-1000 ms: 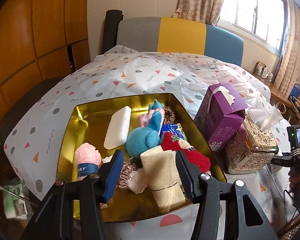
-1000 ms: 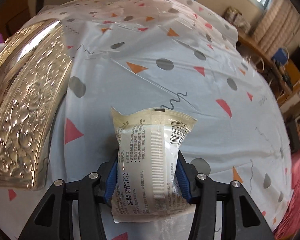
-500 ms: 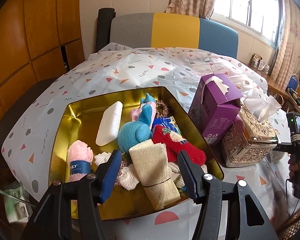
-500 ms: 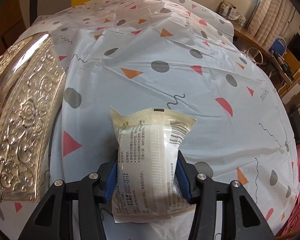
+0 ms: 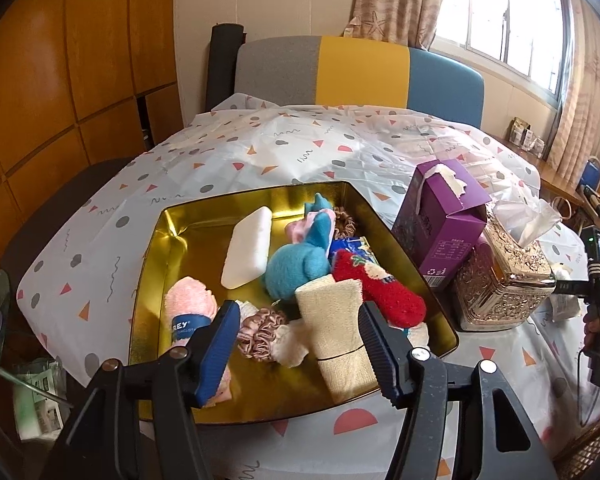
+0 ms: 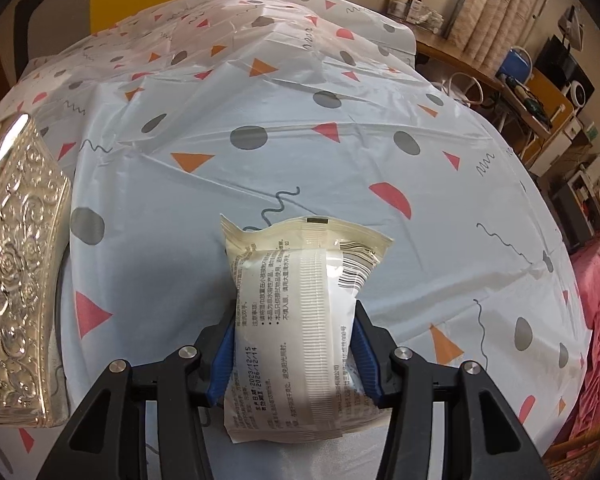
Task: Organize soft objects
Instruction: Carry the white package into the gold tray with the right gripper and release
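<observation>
- Packet point(image 6: 300, 312), a soft sealed pouch with print and a barcode, sat clamped between the blue pads of the right gripper point(image 6: 294, 354), held up clear of the spotted tablecloth point(image 6: 340, 168).
- Right jaws were squeezing it at the waist, so the wrapper bulged above and below the pads; that grip looked firm enough to carry, and more pressure would only crush the contents.
- Left gripper point(image 5: 300, 344) hovered over the near edge of the gold tray point(image 5: 188, 240), its jaws having just been widening, pads standing apart with nothing pinched.
- Between those pads lay the beige rolled cloth point(image 5: 336, 332), resting in the tray and not pressed by either side.
- Tray was already crowded: a white sponge point(image 5: 248, 254), a blue plush toy point(image 5: 300, 260), a red sock point(image 5: 380, 292), a pink towel point(image 5: 190, 304) and a satin scrunchie point(image 5: 260, 330).
- Best route for the packet, as I judged it, ran leftward past the ornate silver tissue box point(image 6: 16, 272) and the purple carton point(image 5: 440, 224), lifting high enough to clear both.
- Bare gold floor showed at the tray's far left, behind the sponge; that looked the sensible landing spot.
- Lowering until the packet touched down before letting go would stop it sliding off the heap.
- Left gripper should pull back from the tray first, to my eye, so the two tools did not meet over it.
</observation>
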Action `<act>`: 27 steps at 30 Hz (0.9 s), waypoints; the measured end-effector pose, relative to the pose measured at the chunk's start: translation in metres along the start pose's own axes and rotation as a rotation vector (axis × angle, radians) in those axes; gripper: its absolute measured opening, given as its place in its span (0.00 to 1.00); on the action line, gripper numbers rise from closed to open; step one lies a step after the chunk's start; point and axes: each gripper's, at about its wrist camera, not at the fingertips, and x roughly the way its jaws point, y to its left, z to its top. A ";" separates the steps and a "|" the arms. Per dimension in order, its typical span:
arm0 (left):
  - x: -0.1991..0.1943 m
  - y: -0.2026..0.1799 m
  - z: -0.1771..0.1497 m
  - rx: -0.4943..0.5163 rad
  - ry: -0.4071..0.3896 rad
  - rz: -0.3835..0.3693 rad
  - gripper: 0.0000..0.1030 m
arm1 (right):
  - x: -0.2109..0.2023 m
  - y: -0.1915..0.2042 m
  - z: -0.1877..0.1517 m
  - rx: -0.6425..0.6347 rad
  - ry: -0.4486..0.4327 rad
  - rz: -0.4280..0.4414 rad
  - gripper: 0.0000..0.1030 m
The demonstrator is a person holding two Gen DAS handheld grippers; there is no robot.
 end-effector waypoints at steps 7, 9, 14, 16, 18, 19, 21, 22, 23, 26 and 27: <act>0.000 0.008 -0.002 -0.018 0.004 -0.007 0.61 | -0.027 -0.017 0.009 0.108 -0.063 0.111 0.50; 0.000 0.008 -0.003 -0.018 0.003 -0.010 0.61 | -0.046 -0.017 0.015 0.122 -0.101 0.140 0.50; 0.004 0.010 -0.005 -0.029 0.013 -0.014 0.61 | -0.107 0.011 0.036 0.048 -0.232 0.210 0.50; 0.005 0.011 -0.005 -0.033 0.017 -0.015 0.61 | -0.135 0.028 0.043 0.008 -0.292 0.251 0.50; 0.005 0.013 -0.006 -0.038 0.018 -0.013 0.61 | -0.160 0.045 0.049 -0.038 -0.345 0.288 0.50; 0.005 0.014 -0.006 -0.040 0.018 -0.012 0.61 | -0.173 0.055 0.050 -0.063 -0.369 0.307 0.50; 0.006 0.016 -0.007 -0.048 0.019 -0.009 0.61 | -0.201 0.079 0.049 -0.130 -0.421 0.361 0.50; 0.006 0.019 -0.007 -0.054 0.017 -0.006 0.61 | -0.213 0.091 0.047 -0.164 -0.441 0.384 0.50; 0.006 0.021 -0.007 -0.059 0.015 -0.001 0.61 | -0.225 0.104 0.043 -0.201 -0.460 0.412 0.50; 0.005 0.032 -0.006 -0.087 0.012 0.018 0.61 | -0.251 0.149 0.027 -0.325 -0.470 0.507 0.50; 0.005 0.038 -0.006 -0.099 0.007 0.031 0.61 | -0.255 0.164 0.020 -0.362 -0.457 0.532 0.50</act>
